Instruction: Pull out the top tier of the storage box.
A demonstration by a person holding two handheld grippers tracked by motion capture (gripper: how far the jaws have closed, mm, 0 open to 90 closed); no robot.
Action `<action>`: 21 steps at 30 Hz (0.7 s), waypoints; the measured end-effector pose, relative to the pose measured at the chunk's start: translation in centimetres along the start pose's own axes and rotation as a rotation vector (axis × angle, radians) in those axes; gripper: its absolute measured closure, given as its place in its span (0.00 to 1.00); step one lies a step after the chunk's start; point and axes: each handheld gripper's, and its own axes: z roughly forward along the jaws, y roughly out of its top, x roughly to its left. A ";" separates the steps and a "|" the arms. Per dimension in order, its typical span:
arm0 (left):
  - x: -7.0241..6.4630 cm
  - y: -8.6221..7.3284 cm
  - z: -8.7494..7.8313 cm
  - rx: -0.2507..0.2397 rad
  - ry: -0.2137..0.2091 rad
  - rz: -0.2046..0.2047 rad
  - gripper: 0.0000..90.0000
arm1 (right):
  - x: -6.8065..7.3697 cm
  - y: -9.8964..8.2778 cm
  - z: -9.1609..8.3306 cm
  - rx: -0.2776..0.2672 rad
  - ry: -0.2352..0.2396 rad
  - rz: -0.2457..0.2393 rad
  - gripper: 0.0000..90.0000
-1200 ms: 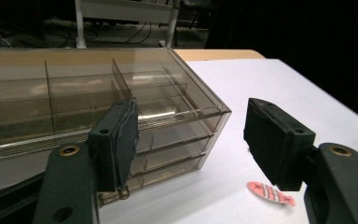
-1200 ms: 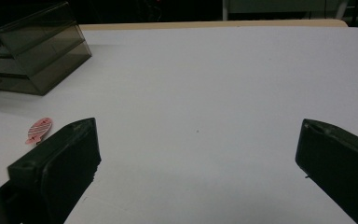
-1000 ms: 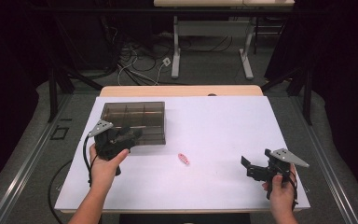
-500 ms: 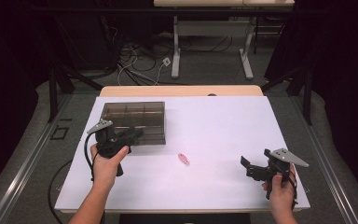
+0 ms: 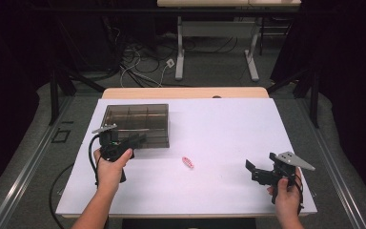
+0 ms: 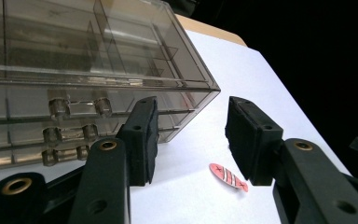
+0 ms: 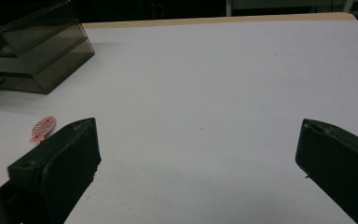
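The left tool (image 6: 189, 140), jaws closing but apart and empty, is beside the smoky clear plastic compartment box (image 5: 138, 123) near the tabletop's (image 5: 228, 129) left edge. The box looks rigid, light and slippery; its front latch edge seems the best hold. The right tool (image 5: 259, 171) stays wide apart.

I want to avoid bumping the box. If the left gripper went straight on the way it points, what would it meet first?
Probably the smoky box's near corner; the left gripper aims just beside it.
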 end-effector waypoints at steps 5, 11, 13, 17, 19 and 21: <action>0.0 0.1 0.2 0.021 0.032 -0.019 0.61 | 0.0 0.0 0.0 0.005 -0.003 0.000 0.00; 0.6 0.4 0.2 0.031 0.051 -0.100 0.63 | -0.1 -0.1 0.1 0.008 0.003 0.009 0.00; 1.1 0.6 0.1 0.037 0.042 -0.135 0.65 | -0.1 -0.1 0.2 0.005 0.006 0.019 0.00; 2.2 0.6 -0.1 0.034 0.009 -0.242 0.67 | -0.1 -0.1 0.1 0.016 0.003 0.026 0.00; 2.5 0.6 -0.2 0.037 0.016 -0.258 0.69 | -0.1 -0.2 0.2 0.010 0.002 0.022 0.00; 2.7 0.6 -0.2 0.030 0.025 -0.272 0.69 | -0.1 -0.2 0.2 0.015 0.005 0.021 0.00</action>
